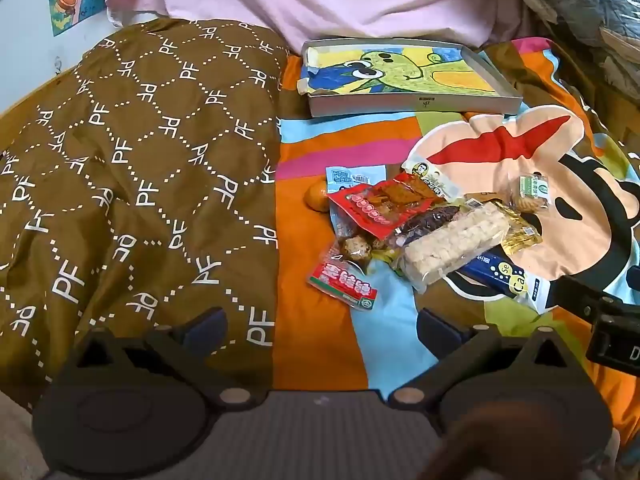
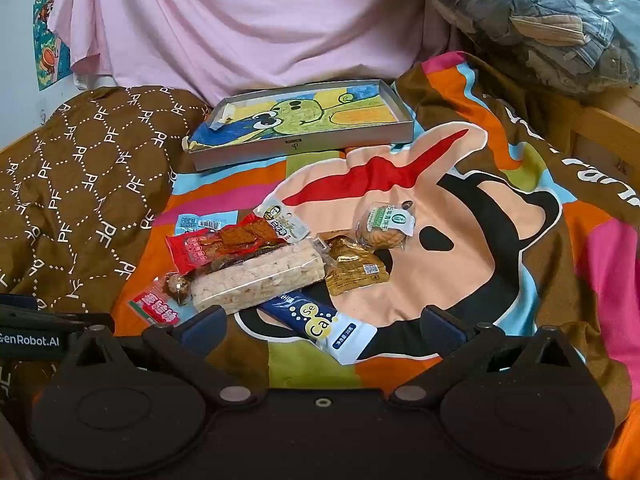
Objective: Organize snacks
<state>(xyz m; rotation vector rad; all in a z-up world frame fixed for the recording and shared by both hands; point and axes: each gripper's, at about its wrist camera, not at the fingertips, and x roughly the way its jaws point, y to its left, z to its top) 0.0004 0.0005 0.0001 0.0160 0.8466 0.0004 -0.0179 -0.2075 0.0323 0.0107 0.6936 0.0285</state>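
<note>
Both the left gripper [image 1: 320, 330] and the right gripper [image 2: 322, 330] hover with jaws spread and empty above the bed [image 2: 460, 280]. The snack packets [image 2: 256, 276] lie heaped on the colourful blanket, near the shallow grey box [image 2: 304, 146] behind them.

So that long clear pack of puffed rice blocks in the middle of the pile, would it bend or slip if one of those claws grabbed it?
The puffed rice pack looks fairly stiff, since its blocks sit in a straight slab. It is probably light for its size. Its glossy wrapper may slip between the fingers, and a hard pinch might crumble the blocks.
</note>
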